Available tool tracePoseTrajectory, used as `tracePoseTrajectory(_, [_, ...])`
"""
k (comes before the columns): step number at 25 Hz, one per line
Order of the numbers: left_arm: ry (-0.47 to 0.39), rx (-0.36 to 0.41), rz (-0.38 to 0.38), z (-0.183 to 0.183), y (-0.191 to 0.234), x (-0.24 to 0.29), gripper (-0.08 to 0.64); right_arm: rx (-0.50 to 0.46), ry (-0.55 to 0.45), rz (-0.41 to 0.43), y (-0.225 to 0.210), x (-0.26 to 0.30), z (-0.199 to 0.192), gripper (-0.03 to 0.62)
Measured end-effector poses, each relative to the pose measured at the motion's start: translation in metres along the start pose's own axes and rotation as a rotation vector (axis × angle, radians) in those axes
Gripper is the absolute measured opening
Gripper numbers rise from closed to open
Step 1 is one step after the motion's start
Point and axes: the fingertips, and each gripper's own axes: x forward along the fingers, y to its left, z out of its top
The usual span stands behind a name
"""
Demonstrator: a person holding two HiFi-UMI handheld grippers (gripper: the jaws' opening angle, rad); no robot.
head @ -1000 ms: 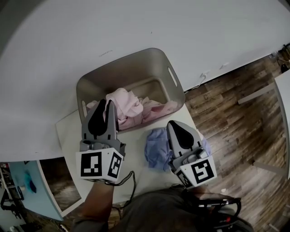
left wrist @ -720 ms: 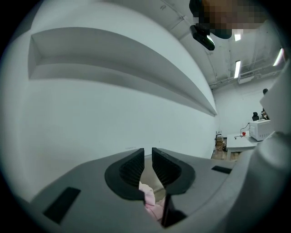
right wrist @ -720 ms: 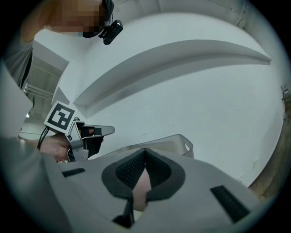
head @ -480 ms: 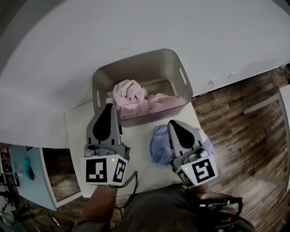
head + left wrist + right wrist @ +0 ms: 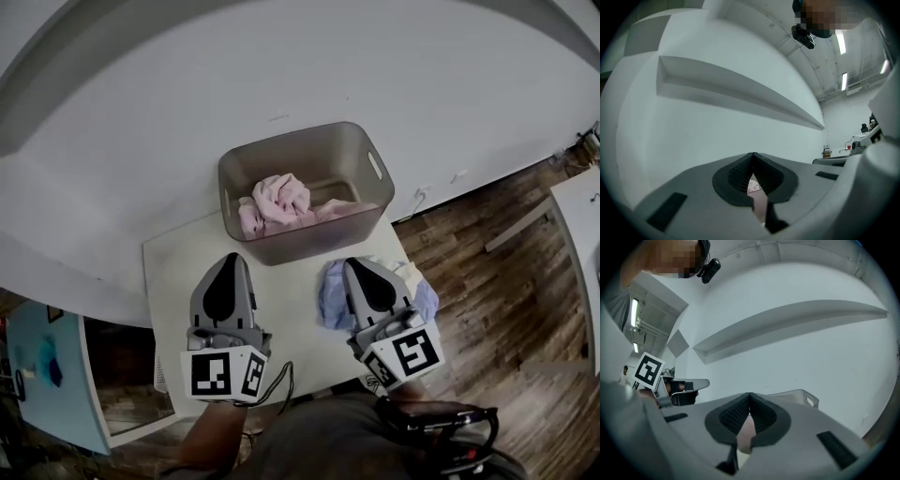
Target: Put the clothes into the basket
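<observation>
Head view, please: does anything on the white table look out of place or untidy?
Yes: a crumpled light-blue cloth lies on the white table, outside the grey plastic basket that holds the pink clothes.

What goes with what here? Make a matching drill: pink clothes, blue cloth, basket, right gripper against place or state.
Things:
1. pink clothes
2. blue cloth
3. basket
4. right gripper

Place or state:
A. fingers shut
B. lying on the white table, outside the basket
C. grey, standing at the far edge of the table by the wall
D. piled inside the basket

Pairs: 1-D, 2-B, 3-C, 4-A
</observation>
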Motion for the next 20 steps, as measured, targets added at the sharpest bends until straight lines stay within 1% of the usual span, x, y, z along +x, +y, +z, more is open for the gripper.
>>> tracePoseTrajectory(4, [-0.038,-0.042,-0.032,0.009,0.009,-0.039,0.009,-0.049,-0.030,-0.023,0.029,-0.015,0.015,0.005])
tracePoseTrajectory(6, [-0.060,-0.050,-0.042,0.013,0.012,-0.056,0.008,-0.072,-0.035,-0.031,0.043,-0.024,0.018,0.005])
tracePoseTrajectory(8, [-0.092,-0.047,-0.036,0.020,0.015,-0.072,0.008,-0.094,-0.026,-0.042,0.055,-0.033,0.020,0.006])
tracePoseTrajectory(11, [-0.122,-0.048,-0.027,0.029,0.017,-0.088,0.008,-0.126,-0.041,-0.057,0.068,-0.046,0.026,0.006])
tracePoseTrajectory(14, [-0.127,-0.057,-0.049,0.028,0.010,-0.095,0.008,-0.140,-0.042,-0.086,0.072,-0.060,0.026,0.006])
tracePoseTrajectory(18, [-0.125,-0.064,-0.108,0.021,-0.006,-0.094,0.009,-0.135,-0.073,-0.138,0.067,-0.075,0.025,0.005])
tracePoseTrajectory(20, [-0.120,-0.069,-0.134,0.014,-0.015,-0.091,0.009,-0.133,-0.052,-0.172,0.060,-0.082,0.015,0.006])
